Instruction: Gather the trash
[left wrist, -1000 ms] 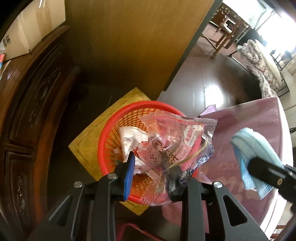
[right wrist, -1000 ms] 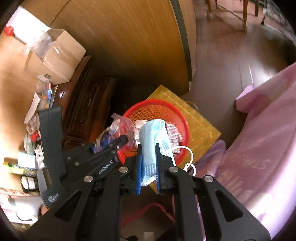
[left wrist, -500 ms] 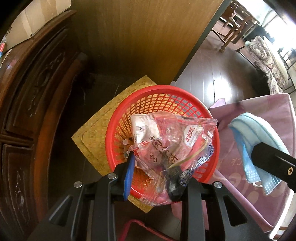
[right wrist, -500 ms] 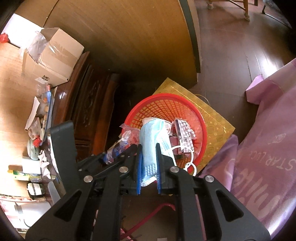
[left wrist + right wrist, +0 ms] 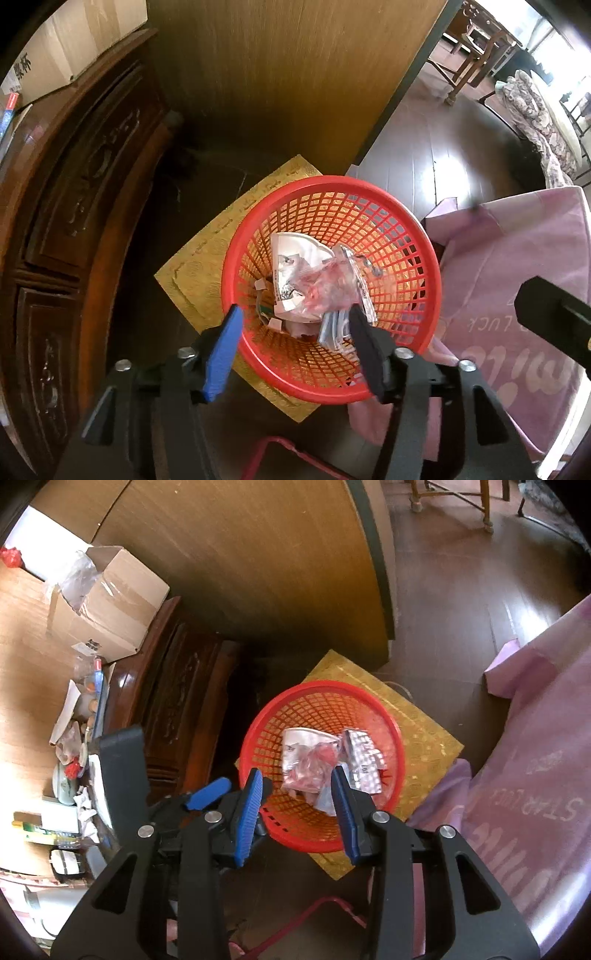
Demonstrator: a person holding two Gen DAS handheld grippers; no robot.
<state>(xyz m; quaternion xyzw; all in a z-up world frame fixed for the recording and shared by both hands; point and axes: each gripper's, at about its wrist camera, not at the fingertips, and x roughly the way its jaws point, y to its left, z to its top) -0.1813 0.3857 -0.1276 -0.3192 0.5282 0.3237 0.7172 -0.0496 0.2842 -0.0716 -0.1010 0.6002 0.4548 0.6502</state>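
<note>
While both point steeply down over the red basket (image 5: 424, 258), the two grippers grip nothing. The left gripper (image 5: 291, 325) has its jaws opening, already set wide, with only the basket's inside seen between the blue pad and the black finger; no pad presses on anything. The right gripper (image 5: 297, 794) has its jaws opening too, narrower than the left, and the gap between its blue pads is free of any object. The trash lies inside the basket: a clear snack wrapper with red print (image 5: 321, 286) on top of a white crumpled paper (image 5: 295, 254), a pale blue face mask (image 5: 332, 330) at the near side, and a silver blister pack (image 5: 364, 762) against the right wall. The basket stands on a gold mat (image 5: 424, 738) on the dark floor, beside a pink cloth (image 5: 535, 794).
</note>
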